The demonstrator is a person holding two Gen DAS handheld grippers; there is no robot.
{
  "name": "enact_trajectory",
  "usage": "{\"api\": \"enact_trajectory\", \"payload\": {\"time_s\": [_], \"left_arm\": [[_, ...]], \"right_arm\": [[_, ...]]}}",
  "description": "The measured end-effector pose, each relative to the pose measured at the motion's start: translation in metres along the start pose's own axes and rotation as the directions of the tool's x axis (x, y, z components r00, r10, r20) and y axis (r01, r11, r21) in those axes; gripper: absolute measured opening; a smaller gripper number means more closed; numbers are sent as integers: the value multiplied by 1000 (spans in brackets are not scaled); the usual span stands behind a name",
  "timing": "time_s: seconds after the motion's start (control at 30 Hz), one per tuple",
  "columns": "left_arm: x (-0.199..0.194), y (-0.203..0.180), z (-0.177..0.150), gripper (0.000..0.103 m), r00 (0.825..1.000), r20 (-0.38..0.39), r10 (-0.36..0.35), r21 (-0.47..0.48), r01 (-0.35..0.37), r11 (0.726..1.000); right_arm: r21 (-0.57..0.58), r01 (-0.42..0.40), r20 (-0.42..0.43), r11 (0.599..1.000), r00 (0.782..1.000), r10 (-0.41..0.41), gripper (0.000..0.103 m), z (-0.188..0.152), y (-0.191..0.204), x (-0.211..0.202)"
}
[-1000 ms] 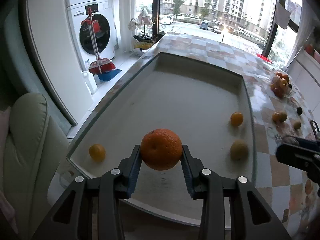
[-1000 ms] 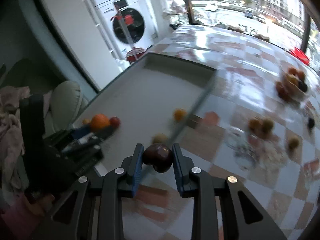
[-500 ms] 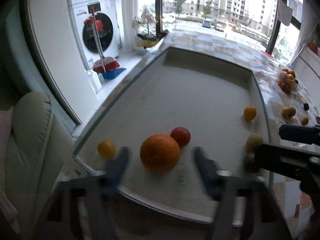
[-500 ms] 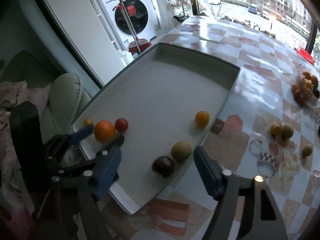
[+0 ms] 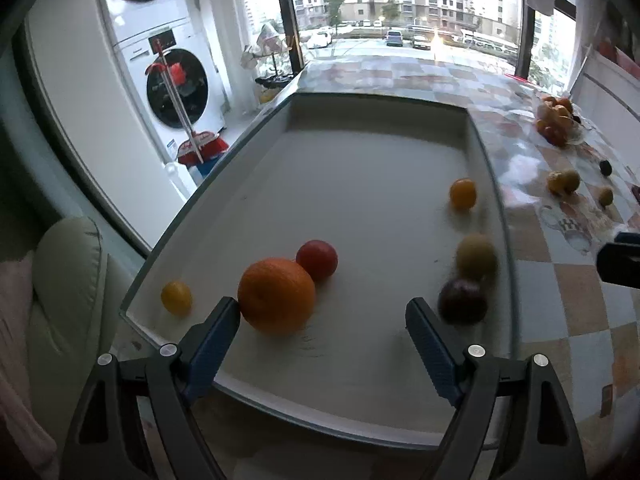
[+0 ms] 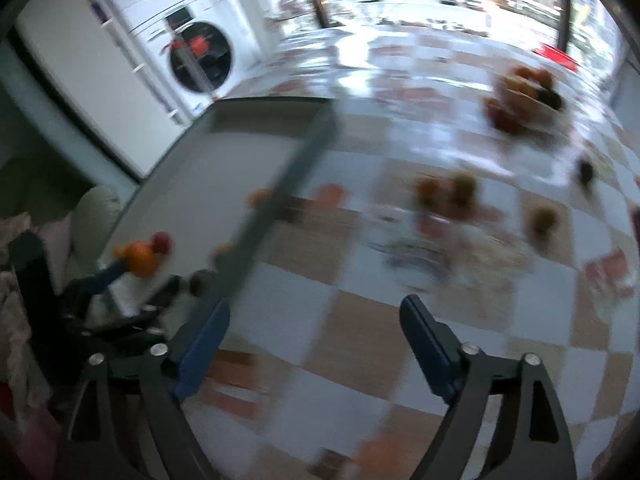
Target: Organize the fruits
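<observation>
While my left gripper [image 5: 322,326] gapes empty, right gripper [image 6: 312,330] opening empty: orange [image 5: 276,295] at tray [image 5: 490,184] near edge; retreat straight, unbumped.

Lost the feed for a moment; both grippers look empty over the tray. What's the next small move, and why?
Probably swing the right gripper, its jaws opening with nothing between them, toward the loose fruits on the checkered table. The big orange and dark plum already lie in the tray, and the left gripper is open, so more fruit needs fetching.
</observation>
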State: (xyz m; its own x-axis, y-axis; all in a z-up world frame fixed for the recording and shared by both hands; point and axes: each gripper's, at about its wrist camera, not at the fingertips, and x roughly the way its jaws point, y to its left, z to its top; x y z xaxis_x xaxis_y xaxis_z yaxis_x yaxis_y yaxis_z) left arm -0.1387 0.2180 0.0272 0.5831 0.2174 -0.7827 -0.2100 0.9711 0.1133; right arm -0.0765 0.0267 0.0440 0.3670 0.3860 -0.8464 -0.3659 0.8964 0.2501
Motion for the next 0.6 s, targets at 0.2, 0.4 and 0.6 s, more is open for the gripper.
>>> {"api": "enact_trajectory", "payload": {"time_s": [0.2,0.4,0.6], "left_arm": [[-4,-17,-2,92,1000,-4,29,56,-29,998],[-18,-25,9,92,997,31,66,26,-67,997],[-48,-72,31,92,989,116,-92,53,86,995]], "right_arm": [[131,84,28,988,996,-88,90,-19,-71,-15],[189,203,35,961,976,-213,90,-35,-123,-28],[151,366,62,918,924,-379,90,-47,-156,-31]]}}
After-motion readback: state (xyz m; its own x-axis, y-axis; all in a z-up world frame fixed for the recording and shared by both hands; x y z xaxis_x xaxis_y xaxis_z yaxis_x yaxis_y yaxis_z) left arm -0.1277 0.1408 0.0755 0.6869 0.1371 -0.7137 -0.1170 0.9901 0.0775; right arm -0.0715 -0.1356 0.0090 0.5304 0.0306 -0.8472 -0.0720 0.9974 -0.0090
